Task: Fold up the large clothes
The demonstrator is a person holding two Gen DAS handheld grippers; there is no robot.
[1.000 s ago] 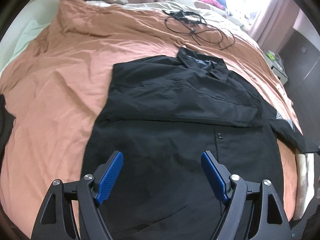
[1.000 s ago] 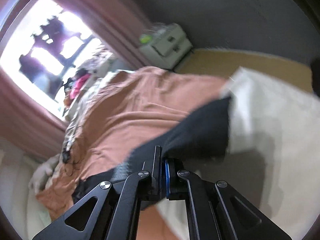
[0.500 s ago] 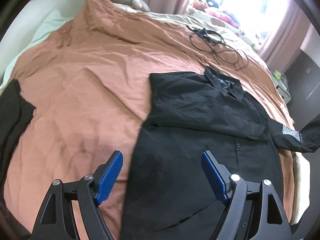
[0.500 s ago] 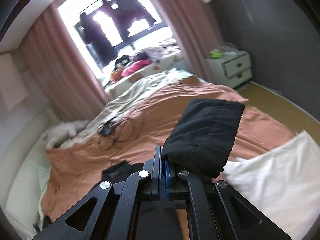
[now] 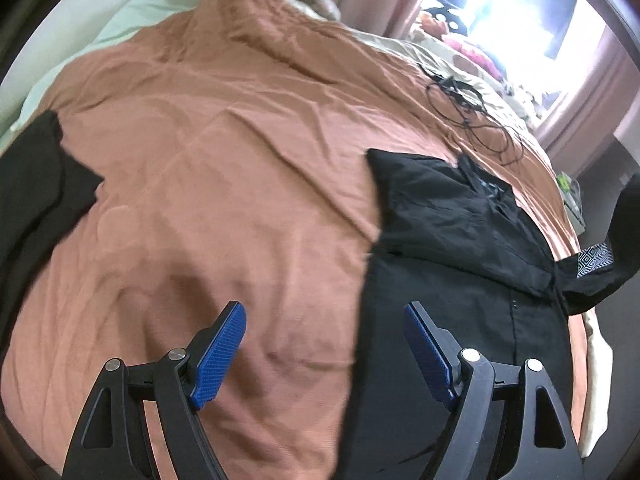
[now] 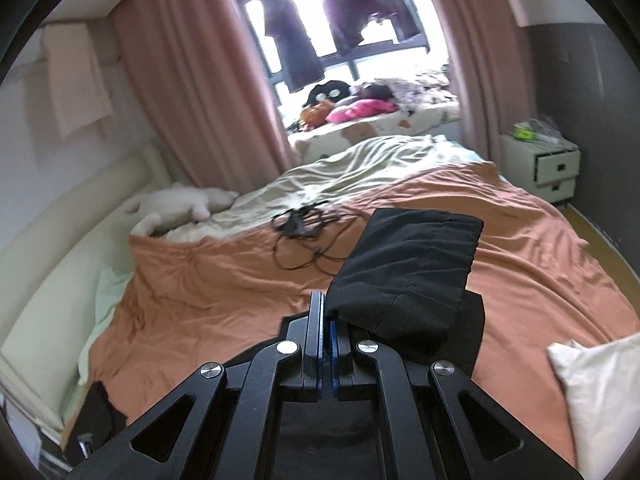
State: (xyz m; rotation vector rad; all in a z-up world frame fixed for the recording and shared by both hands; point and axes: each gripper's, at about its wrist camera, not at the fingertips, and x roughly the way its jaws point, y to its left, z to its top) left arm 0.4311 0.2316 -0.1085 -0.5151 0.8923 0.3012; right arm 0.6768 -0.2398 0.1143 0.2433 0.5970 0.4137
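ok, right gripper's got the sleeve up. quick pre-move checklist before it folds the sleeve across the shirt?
1. Right gripper shut on the sleeve: ok, black cloth is pinched between the pads.
2. Sleeve clear of the bedspread: ok, it hangs lifted from the jaws.
3. Left gripper free to pin: ok, open, nothing between the pads.
4. Left gripper over the shirt: not ok, it straddles the shirt's edge, one pad over bare bedspread.
5. Shirt body flat: ok, the other sleeve is already folded in; the hem is hidden.
6. Cable clear of the landing spot: ok, it lies beyond the collar.
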